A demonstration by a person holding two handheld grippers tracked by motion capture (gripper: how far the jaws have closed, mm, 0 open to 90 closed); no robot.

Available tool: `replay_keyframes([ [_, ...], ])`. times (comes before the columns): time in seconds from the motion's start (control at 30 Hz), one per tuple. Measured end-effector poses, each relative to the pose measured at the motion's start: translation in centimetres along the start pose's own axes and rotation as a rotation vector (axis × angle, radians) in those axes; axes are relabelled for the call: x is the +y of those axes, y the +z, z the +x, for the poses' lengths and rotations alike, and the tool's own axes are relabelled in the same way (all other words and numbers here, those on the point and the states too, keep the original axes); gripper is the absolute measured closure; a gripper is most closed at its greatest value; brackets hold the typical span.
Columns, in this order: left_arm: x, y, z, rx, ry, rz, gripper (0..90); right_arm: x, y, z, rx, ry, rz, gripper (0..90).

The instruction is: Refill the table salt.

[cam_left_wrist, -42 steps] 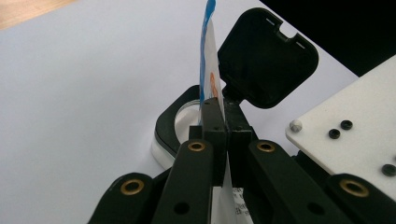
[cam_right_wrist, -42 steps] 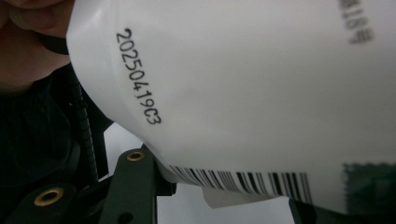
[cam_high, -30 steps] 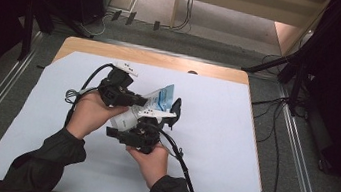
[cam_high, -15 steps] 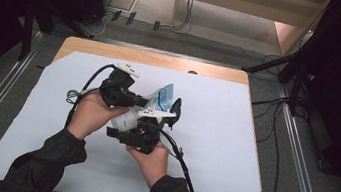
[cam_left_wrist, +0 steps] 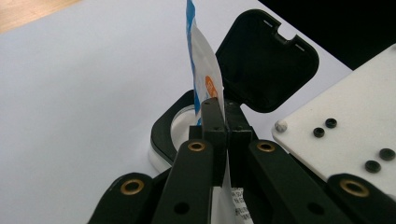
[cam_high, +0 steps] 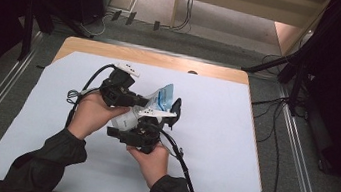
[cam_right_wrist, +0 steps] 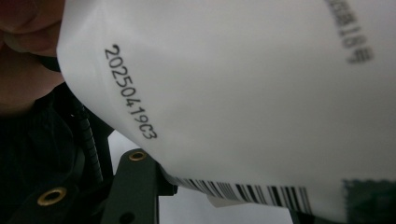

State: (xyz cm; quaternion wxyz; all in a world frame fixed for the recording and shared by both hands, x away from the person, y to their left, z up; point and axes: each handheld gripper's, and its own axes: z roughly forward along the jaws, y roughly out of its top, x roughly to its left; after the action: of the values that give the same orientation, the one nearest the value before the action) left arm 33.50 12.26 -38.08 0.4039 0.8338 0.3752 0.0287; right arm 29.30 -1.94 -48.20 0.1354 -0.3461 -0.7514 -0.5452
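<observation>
Together we hold white-and-blue plastic wipes pack (cam_high: pixel 157 105) above white table sheet (cam_high: pixel 231 150): left gripper (cam_left_wrist: pixel 220 109) pinches its edge, right gripper (cam_high: pixel 157 124) clamps pack's body; bare sheet all around.

Dark sleeves; black tongs (cam_high: pixel 149 104) with brass-ringed pivots, white screw-dotted top plate, black trailing cables.

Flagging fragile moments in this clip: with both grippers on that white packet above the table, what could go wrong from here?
1. The left gripper pinches just a thin edge of the packet; a pull might tear it or let it slip free.
2. The right gripper holds the packet's body; harder squeezing could burst it.
3. The open black case sits right behind, so a sudden slip may knock it.
</observation>
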Motion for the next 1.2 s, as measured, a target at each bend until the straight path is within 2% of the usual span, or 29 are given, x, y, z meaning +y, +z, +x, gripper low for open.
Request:
replay_keyframes([
  [0.3, 0.06, -0.08, 0.06, 0.002, -0.003, -0.006, 90.0, 0.15, 0.05, 0.08, 0.017, 0.021, -0.008, 58.3],
  [1.2, 0.32, -0.4, 0.11, 0.002, 0.003, -0.011, 90.0, 0.76, 0.13, 0.65, 0.009, -0.002, -0.005, 54.2],
])
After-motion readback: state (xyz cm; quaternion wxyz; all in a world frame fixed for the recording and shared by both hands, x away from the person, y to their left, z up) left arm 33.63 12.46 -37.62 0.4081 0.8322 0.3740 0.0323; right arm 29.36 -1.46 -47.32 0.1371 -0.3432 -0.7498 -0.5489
